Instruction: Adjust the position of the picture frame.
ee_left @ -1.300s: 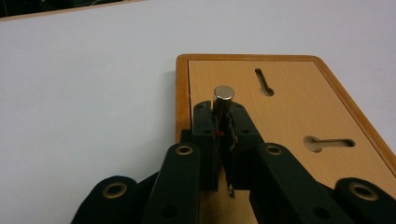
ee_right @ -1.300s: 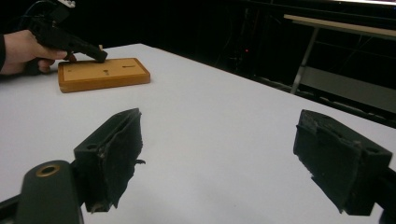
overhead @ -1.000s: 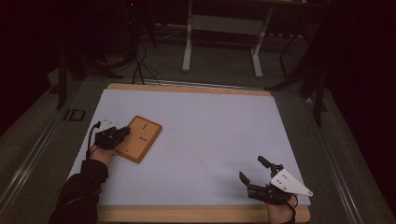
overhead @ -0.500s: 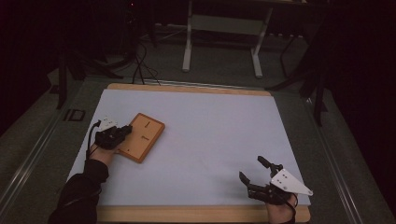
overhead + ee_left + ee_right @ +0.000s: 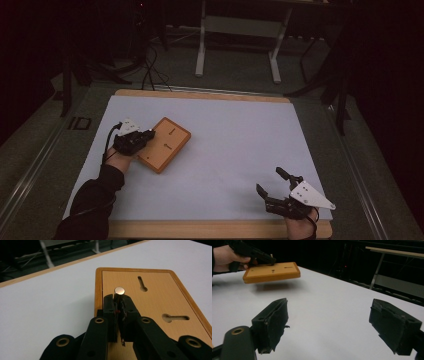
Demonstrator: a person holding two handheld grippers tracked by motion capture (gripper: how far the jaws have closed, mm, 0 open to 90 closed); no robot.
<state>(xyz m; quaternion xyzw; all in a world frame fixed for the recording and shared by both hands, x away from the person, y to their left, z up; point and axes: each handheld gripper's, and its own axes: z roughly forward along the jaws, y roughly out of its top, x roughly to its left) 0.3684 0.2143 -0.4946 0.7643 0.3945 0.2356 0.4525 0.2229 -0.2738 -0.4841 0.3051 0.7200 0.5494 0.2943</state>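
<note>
Left gripper (image 5: pixel 119 305) jaws are seen nearly closed, clamped on a small metal cylinder (image 5: pixel 119 293) that stands upright over the wooden board (image 5: pixel 155 302). Two keyhole slots (image 5: pixel 142 283) are cut in the board's face. In the right gripper view the board (image 5: pixel 272 271) appears lifted off the white table (image 5: pixel 235 135), a shadow lying beneath it; whether the cylinder is joined to it cannot be told. From the high view the board (image 5: pixel 165 144) sits at about nine o'clock. Right gripper (image 5: pixel 274 186), at five o'clock, is held wide open and empty.

Left claw (image 5: pixel 148 135) on wooden board (image 5: pixel 164 144)
</note>
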